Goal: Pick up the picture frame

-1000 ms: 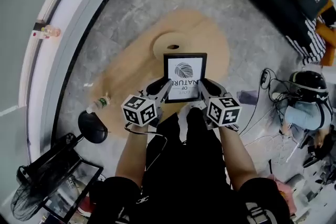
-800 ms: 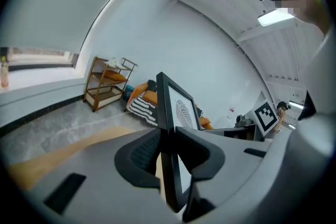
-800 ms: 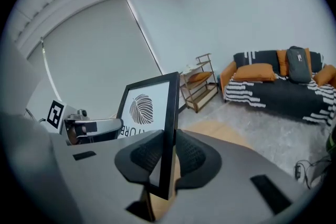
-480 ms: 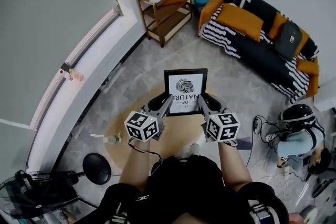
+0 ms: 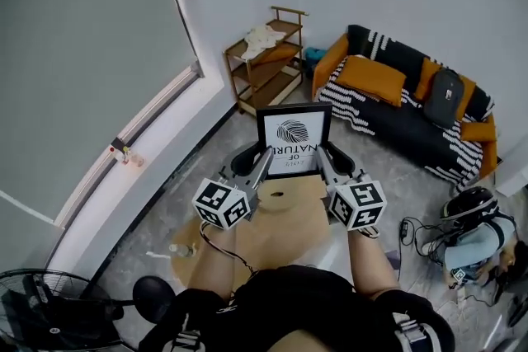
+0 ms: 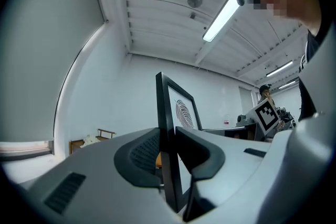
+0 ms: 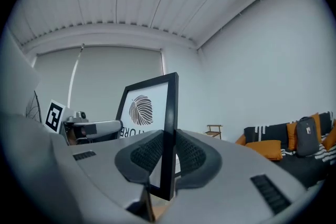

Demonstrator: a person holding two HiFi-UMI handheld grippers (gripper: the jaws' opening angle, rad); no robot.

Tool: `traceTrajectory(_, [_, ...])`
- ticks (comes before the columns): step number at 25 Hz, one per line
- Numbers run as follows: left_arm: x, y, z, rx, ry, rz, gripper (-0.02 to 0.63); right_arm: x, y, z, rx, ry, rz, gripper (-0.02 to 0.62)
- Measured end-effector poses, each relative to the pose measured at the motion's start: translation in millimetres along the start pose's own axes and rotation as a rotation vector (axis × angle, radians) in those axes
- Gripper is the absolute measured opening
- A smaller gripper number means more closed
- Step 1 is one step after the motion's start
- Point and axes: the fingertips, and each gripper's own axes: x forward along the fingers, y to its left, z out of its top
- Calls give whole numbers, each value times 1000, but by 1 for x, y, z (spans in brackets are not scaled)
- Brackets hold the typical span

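raised since a second ago, frame (image 5: 293, 141) hangs clear above table (image 5: 285, 228); your left gripper (image 5: 261, 159) and right gripper (image 5: 322, 159) each clamp a side edge: frame counts as picked up.

The black rectangular picture frame (image 5: 293, 138) is held upright, its left edge clamped in the left gripper (image 5: 264, 157) and its right edge in the right gripper (image 5: 323, 157). A tan rounded wooden surface (image 5: 285, 228) lies below it. Behind it, an open wooden shelf rack (image 5: 268, 62) is set against the wall, with a dark striped fabric sofa (image 5: 412, 115) to the rack's right.
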Motion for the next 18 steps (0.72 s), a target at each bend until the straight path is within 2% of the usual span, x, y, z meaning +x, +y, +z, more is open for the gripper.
traceTrajectory(8, [-5, -11, 17, 58, -21, -7, 107, -12, 5, 14, -1, -48, -7, 87])
traceTrajectory(18, [-2, -9, 13, 41, -2, -13, 107, -11, 4, 13, 3, -45, 0, 87])
